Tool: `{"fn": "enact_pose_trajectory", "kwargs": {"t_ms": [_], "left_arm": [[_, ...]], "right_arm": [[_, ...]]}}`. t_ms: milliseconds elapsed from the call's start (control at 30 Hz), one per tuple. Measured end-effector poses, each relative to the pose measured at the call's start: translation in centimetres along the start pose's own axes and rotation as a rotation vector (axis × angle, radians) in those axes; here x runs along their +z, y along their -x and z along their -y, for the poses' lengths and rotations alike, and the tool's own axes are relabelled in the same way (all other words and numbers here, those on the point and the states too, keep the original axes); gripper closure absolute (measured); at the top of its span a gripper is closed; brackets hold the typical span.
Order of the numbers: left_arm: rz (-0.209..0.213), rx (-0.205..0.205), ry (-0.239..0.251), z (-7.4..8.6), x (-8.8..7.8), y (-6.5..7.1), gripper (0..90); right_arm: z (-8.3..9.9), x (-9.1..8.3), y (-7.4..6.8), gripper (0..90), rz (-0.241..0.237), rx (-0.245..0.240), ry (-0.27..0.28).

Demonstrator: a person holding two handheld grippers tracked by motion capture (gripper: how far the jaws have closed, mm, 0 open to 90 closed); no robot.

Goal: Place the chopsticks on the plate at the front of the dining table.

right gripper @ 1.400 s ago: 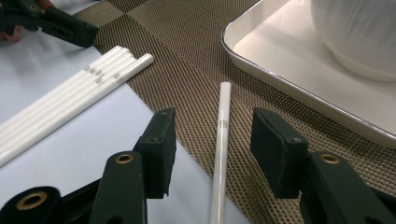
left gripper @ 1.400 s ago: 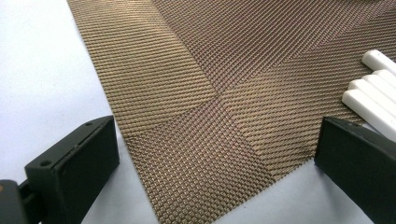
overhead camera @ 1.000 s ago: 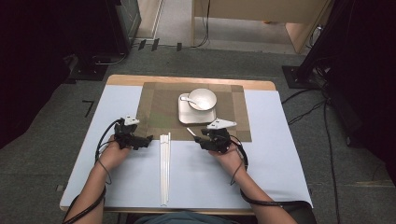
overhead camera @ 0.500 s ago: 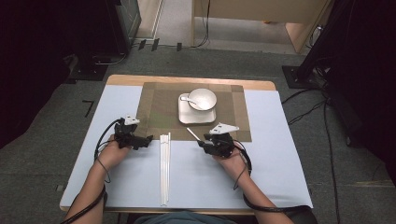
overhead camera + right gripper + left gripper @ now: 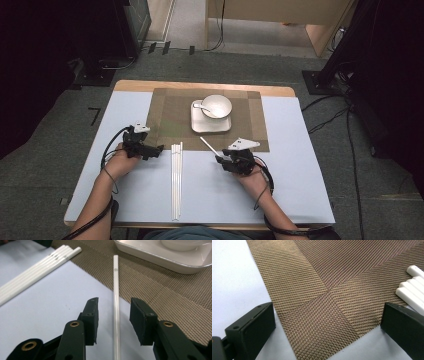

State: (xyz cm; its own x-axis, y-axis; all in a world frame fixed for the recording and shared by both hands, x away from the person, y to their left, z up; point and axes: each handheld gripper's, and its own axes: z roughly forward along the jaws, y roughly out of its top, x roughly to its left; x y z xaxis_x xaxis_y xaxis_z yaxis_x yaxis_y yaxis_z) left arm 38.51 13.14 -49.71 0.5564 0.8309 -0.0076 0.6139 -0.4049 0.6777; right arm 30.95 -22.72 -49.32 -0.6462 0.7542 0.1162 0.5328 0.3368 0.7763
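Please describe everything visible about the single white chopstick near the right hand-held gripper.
The single white chopstick is slim, straight and glossy, plastic-looking, with a small dark mark near its far end. It lies flat, the far end on the woven brown placemat, the rest on the pale table. It runs between the right hand-held gripper jaws, whose pads stand apart from it.

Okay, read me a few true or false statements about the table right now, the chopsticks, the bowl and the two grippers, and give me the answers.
1. A single white chopstick lies between the right gripper's jaws. True; the pads do not touch it.
2. The bowl sits on a square white plate. True.
3. The left gripper holds a chopstick. False: its jaws stand open over the woven placemat.
4. The bundle of chopsticks lies on the plate. False: it lies on the table, between the hands.
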Motion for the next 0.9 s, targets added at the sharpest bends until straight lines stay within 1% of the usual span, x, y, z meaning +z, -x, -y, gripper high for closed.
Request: {"fn": "enact_pose_trajectory", "kwargs": {"t_ms": [67,233,367,400,467,567,600,767,833,867,900], "left_arm": [[0.001,0.001,-0.001,-0.02,0.01,-0.02,0.0],[0.006,0.007,0.001,0.00,0.01,-0.08,0.0],[0.007,0.008,-0.002,-0.06,0.03,-0.09,0.0],[0.008,0.008,-0.002,-0.06,0.03,-0.09,0.0],[0.008,0.009,-0.002,-0.06,0.03,-0.10,0.0],[0.008,0.009,-0.001,-0.05,0.04,-0.10,0.0],[0.009,0.008,0.000,-0.05,0.05,-0.09,0.0],[0.011,0.010,0.003,-0.03,0.06,-0.12,0.0],[0.011,0.011,0.003,-0.03,0.06,-0.12,0.0],[0.012,0.011,0.003,-0.03,0.07,-0.13,0.0],[0.012,0.011,0.003,-0.03,0.07,-0.13,0.0]], "right_arm": [[0.16,-0.05,-0.08,60.2,0.004,-0.013,0.000],[0.59,-0.25,0.05,63.6,0.019,-0.023,-0.006],[0.86,-0.35,0.43,67.6,0.032,-0.012,-0.005],[0.88,-0.33,0.45,68.1,0.029,-0.004,-0.005],[0.94,-0.21,0.40,69.2,0.025,-0.005,-0.010],[0.91,-0.07,0.14,69.9,0.027,-0.027,-0.018],[0.91,-0.07,0.14,69.9,0.027,-0.027,-0.018],[0.94,0.05,-0.20,72.7,0.054,-0.053,-0.020],[0.95,0.04,-0.29,74.3,0.057,-0.059,-0.022],[0.96,0.07,-0.43,77.6,0.054,-0.073,-0.022],[0.96,0.07,-0.43,77.6,0.054,-0.073,-0.022]]}}
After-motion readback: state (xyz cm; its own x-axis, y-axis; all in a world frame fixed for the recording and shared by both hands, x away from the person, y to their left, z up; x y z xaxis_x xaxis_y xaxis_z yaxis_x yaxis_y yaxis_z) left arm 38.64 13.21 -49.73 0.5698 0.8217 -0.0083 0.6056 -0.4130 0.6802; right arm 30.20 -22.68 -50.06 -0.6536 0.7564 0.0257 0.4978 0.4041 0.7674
